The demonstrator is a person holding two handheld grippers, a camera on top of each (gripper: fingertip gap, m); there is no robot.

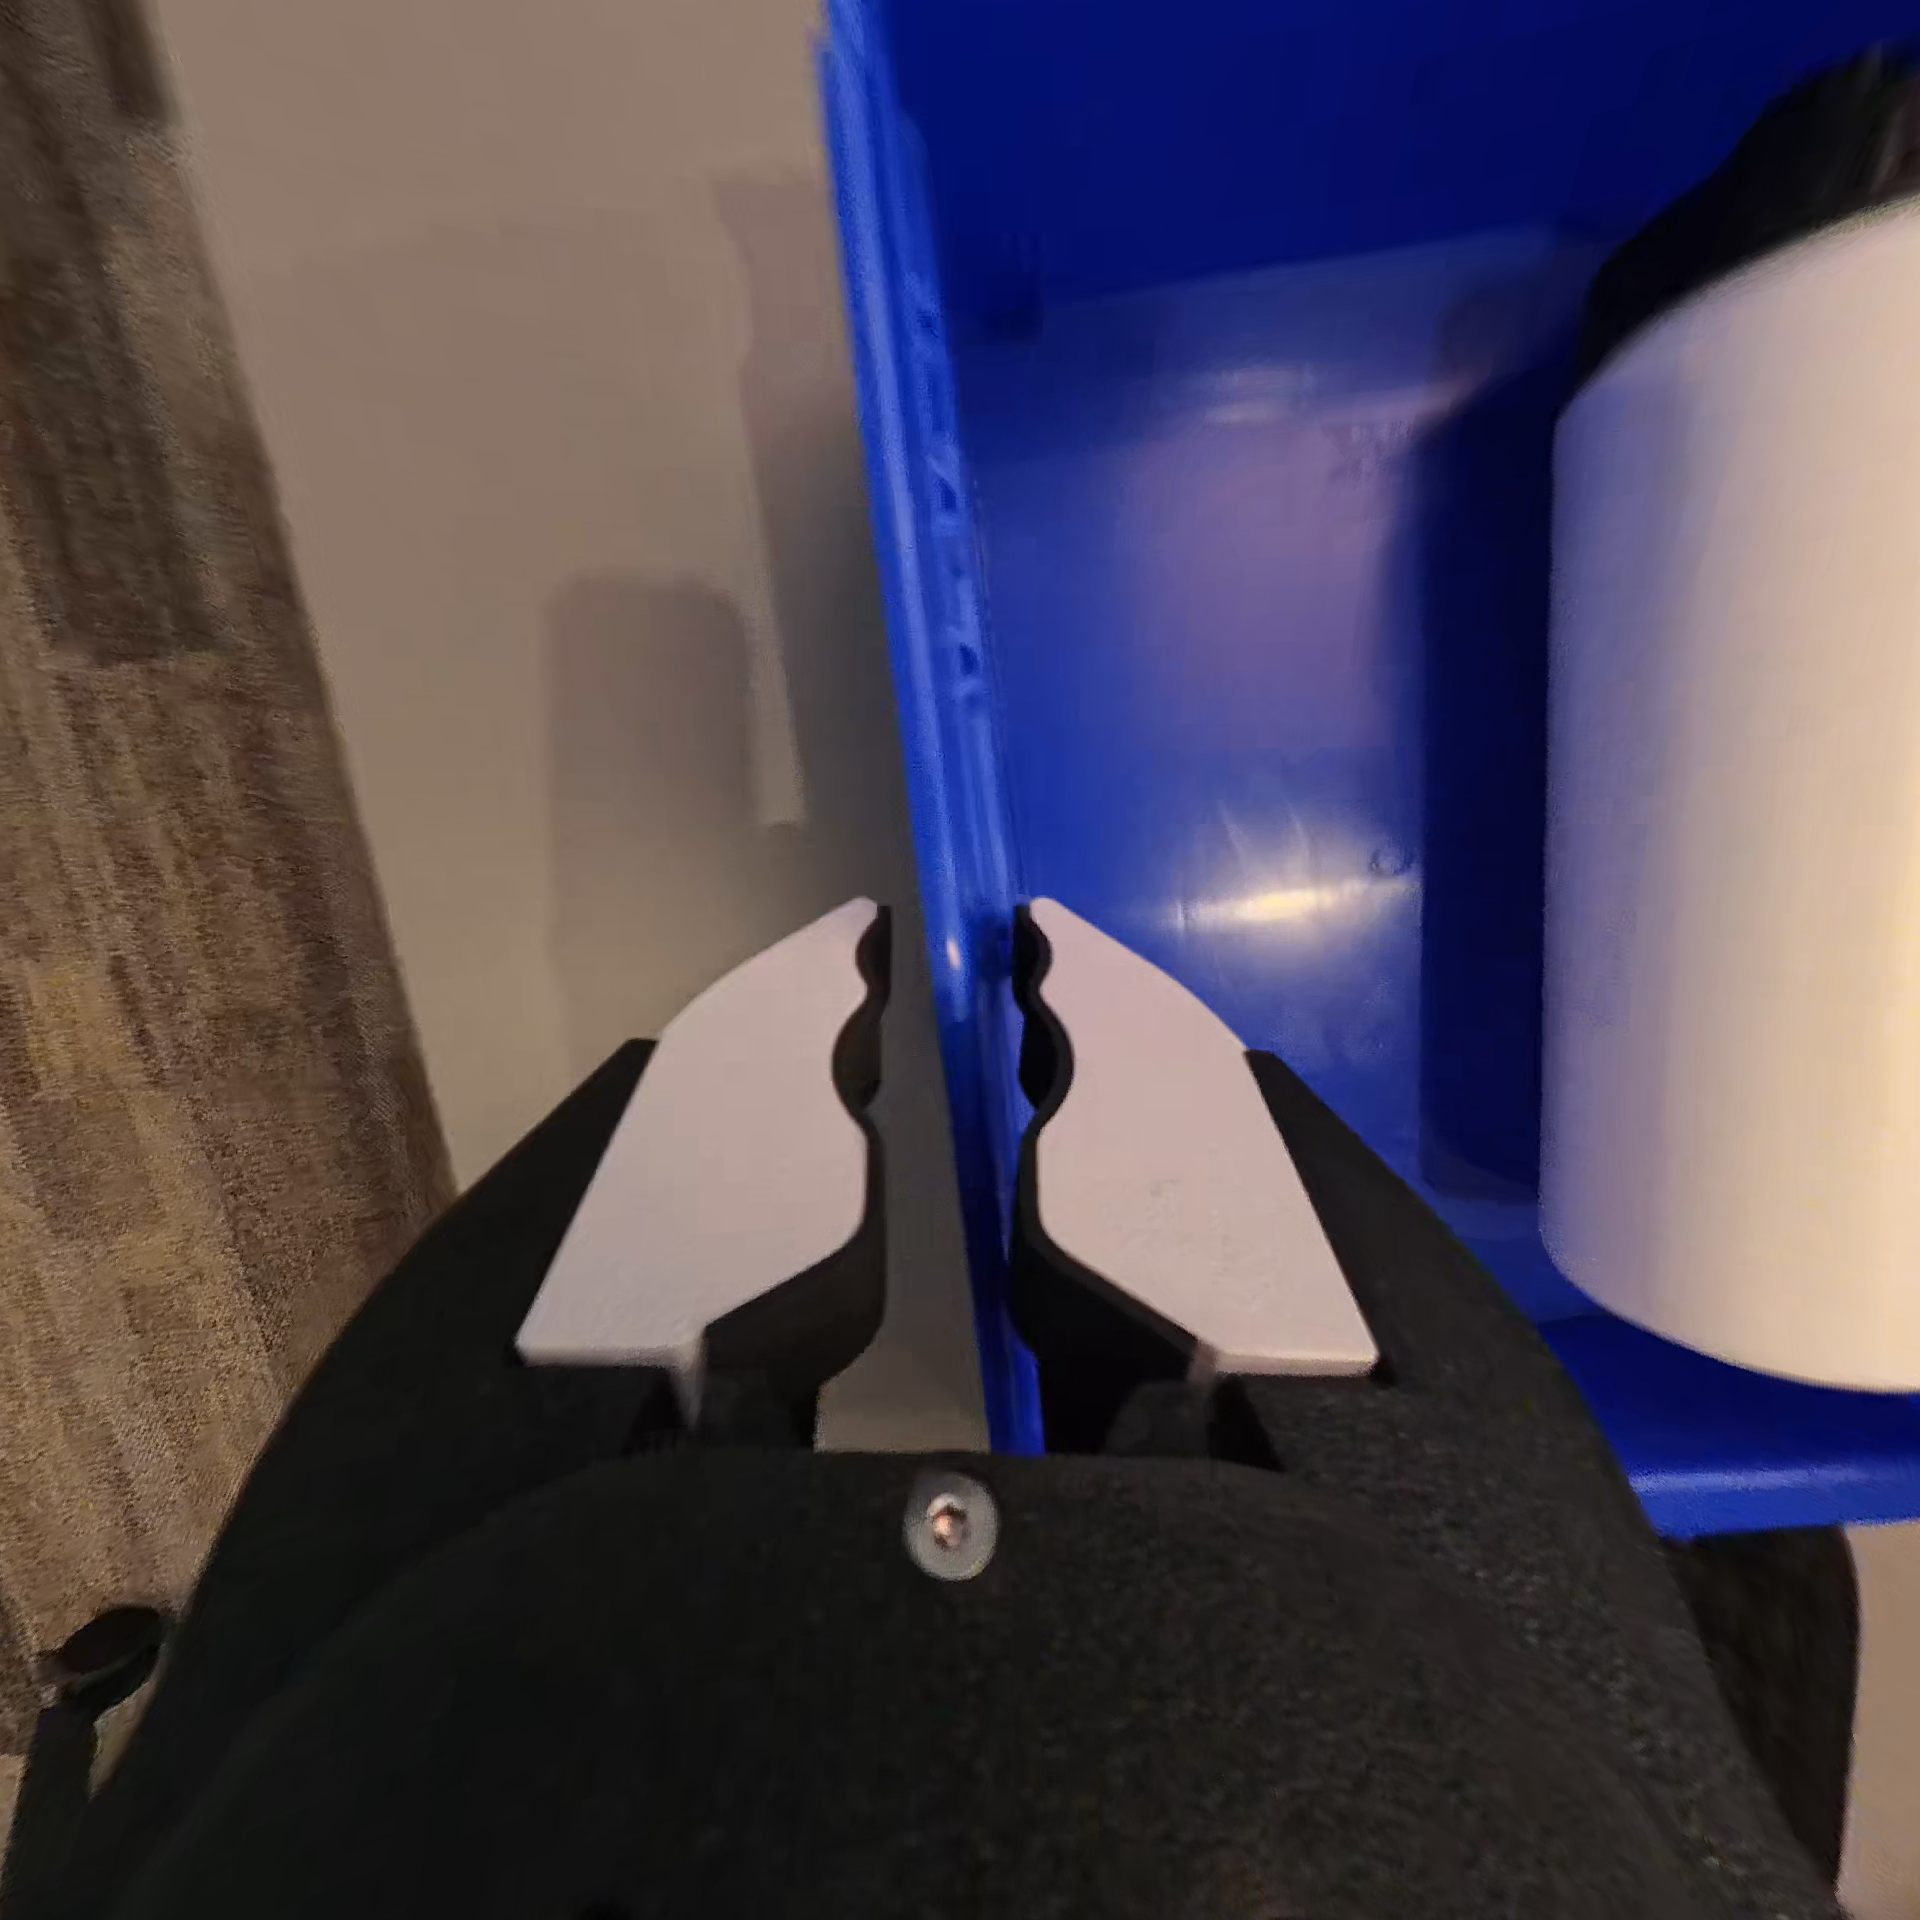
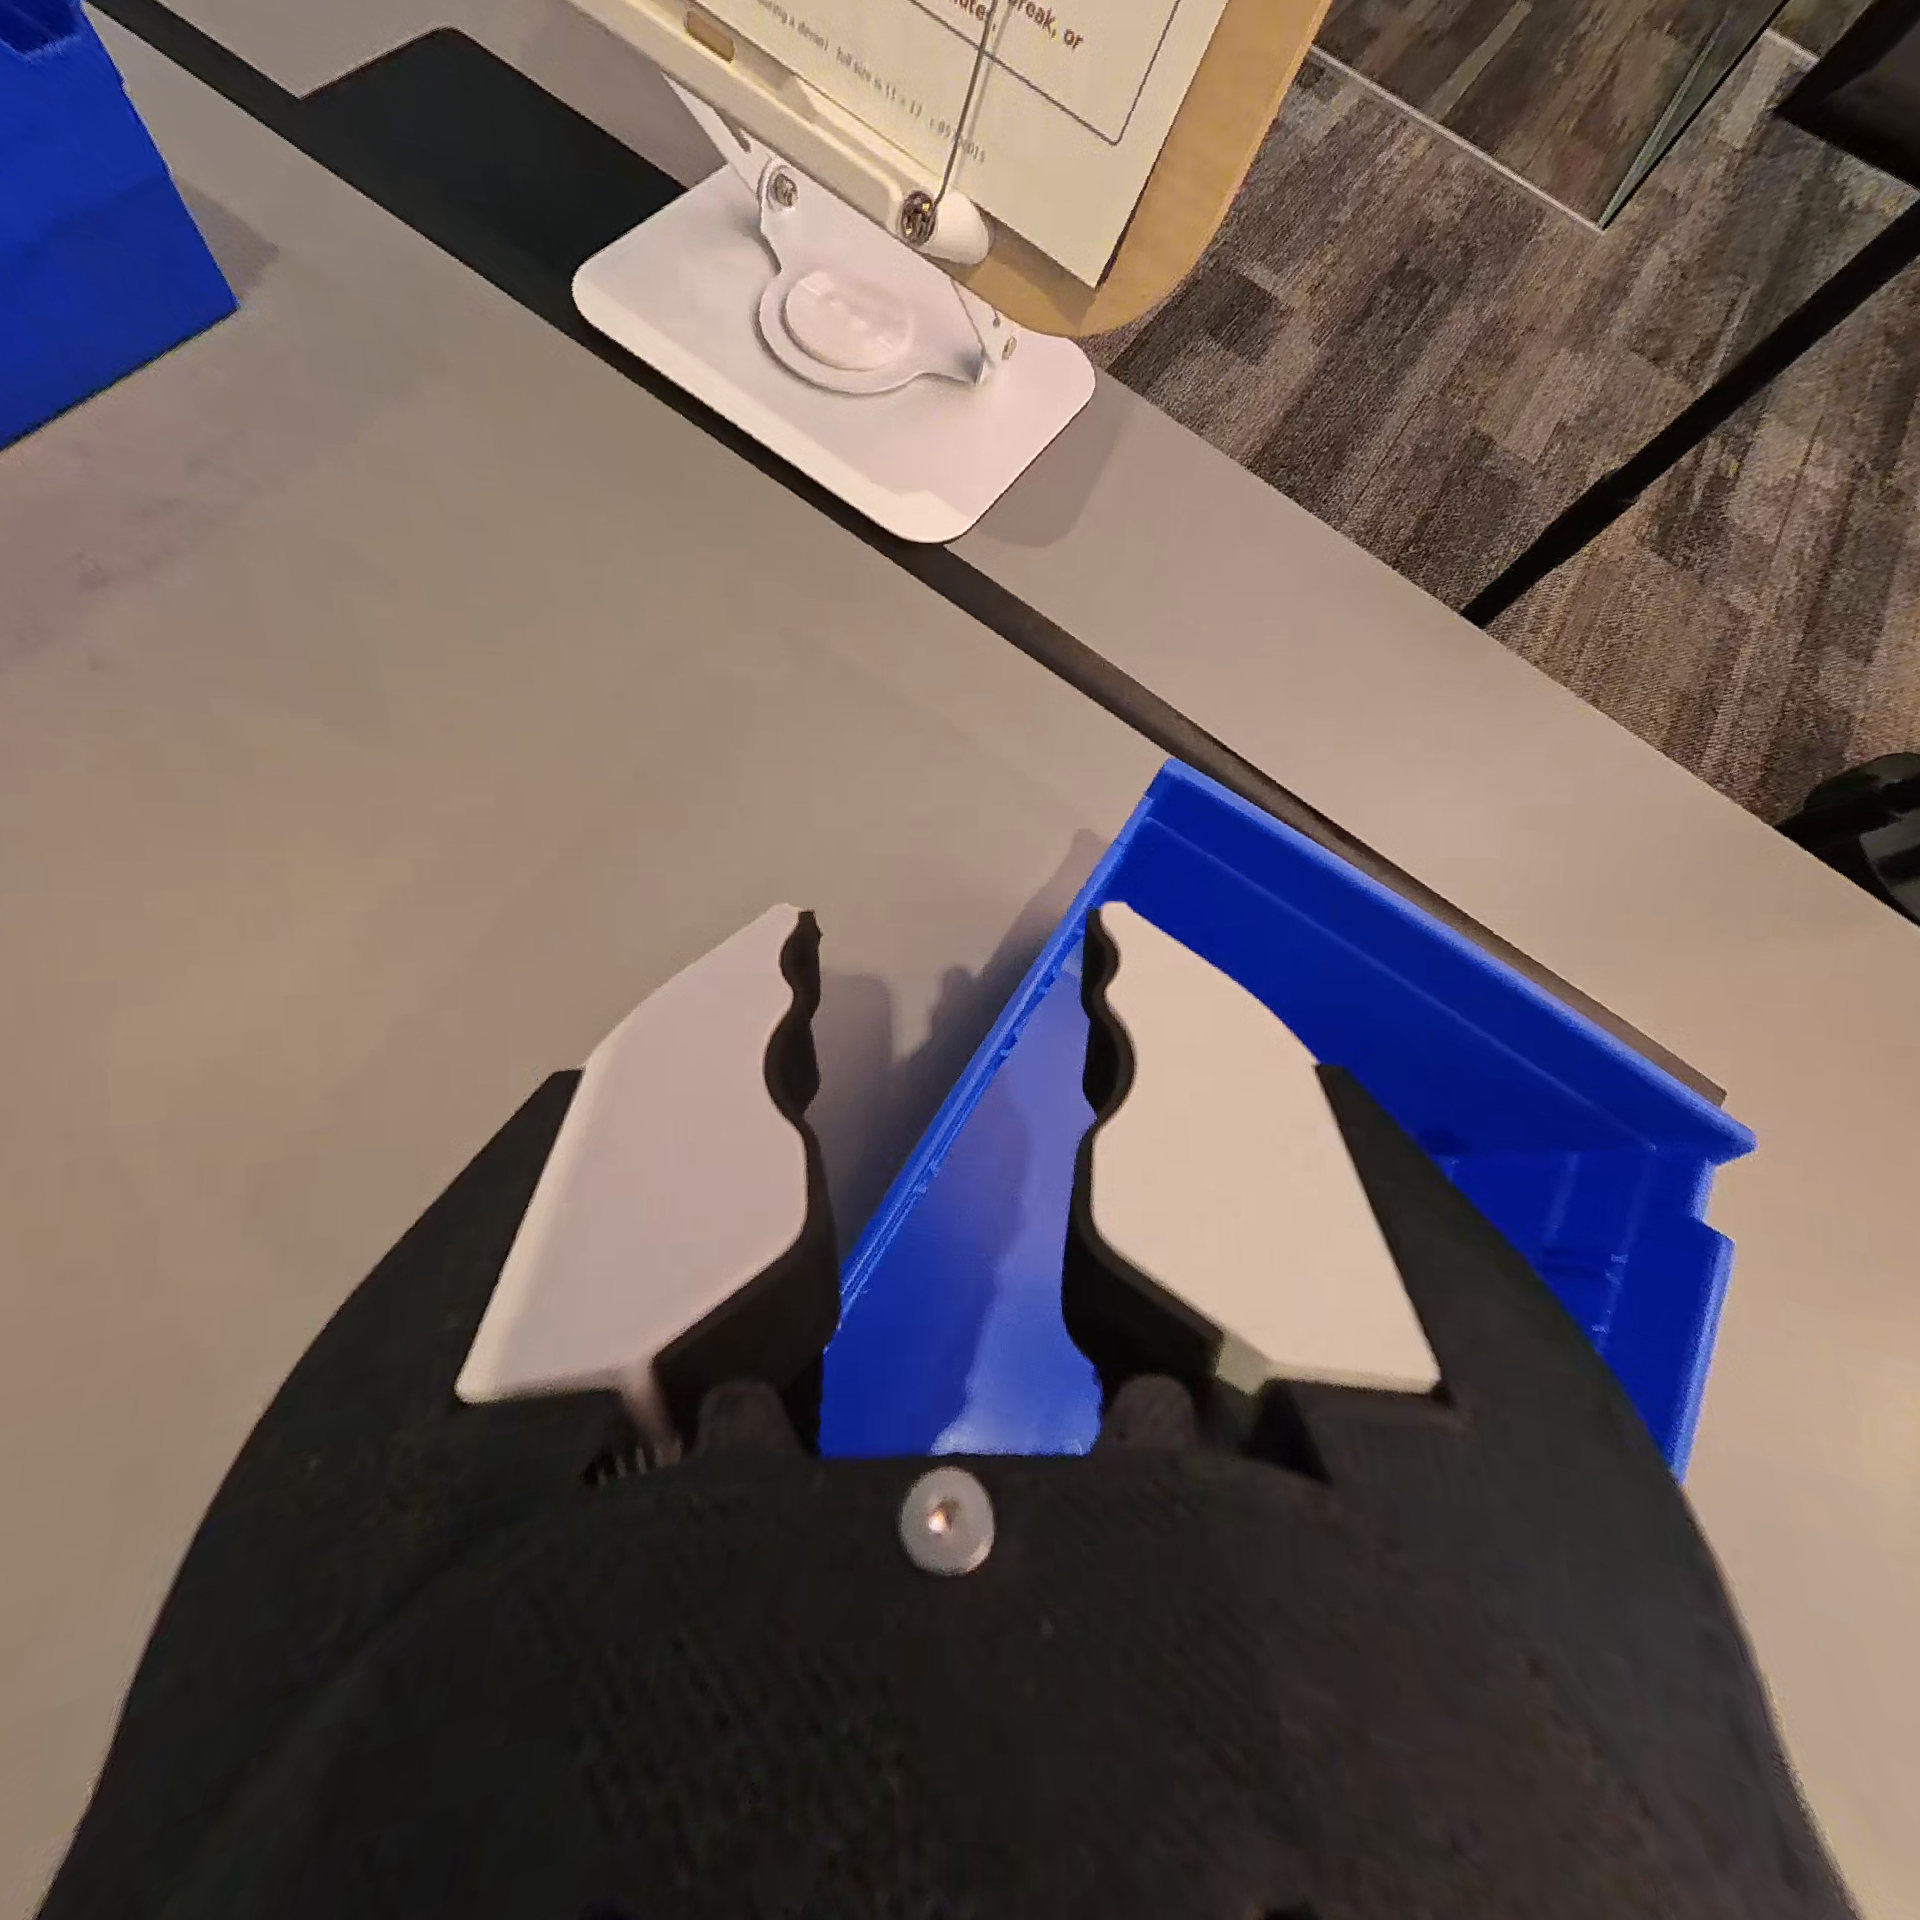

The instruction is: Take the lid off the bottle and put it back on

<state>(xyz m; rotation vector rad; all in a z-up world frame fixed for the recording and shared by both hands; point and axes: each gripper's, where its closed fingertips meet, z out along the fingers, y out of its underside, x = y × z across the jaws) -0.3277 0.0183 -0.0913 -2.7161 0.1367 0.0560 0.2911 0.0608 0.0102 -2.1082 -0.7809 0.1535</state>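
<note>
**Two empty hand-held grippers near blue bins, bottle not yet grasped**

In the left wrist view, the left hand-held gripper [image 1: 951,920] straddles the side wall of a glossy blue plastic bin [image 1: 1195,644]. Its fingers are slightly parted with nothing between them but the bin's thin edge, and whether they touch it cannot be told. Inside the bin, to the right, lies a smooth, matte white cylinder, apparently the bottle [image 1: 1745,810], with something dark, possibly its lid [image 1: 1652,260], at the far end. The picture is blurred.

In the right wrist view, the right hand-held gripper [image 2: 951,920] hovers over a second blue bin [image 2: 1455,1039] with ribbed walls, its fingers spread and holding nothing. This bin sits near the edge of a flat grey table [image 2: 468,675]. Beyond stands a white stand [image 2: 883,416] with a square base carrying a printed sheet; patterned carpet [image 2: 1507,312] lies past the table.

Judging from this, the lid is still on. A good first move would shift the left gripper right, off the wall, to clamp the bottle's round body squarely; its smooth surface may slip, so the grip should be firm before the right gripper twists the lid.
</note>
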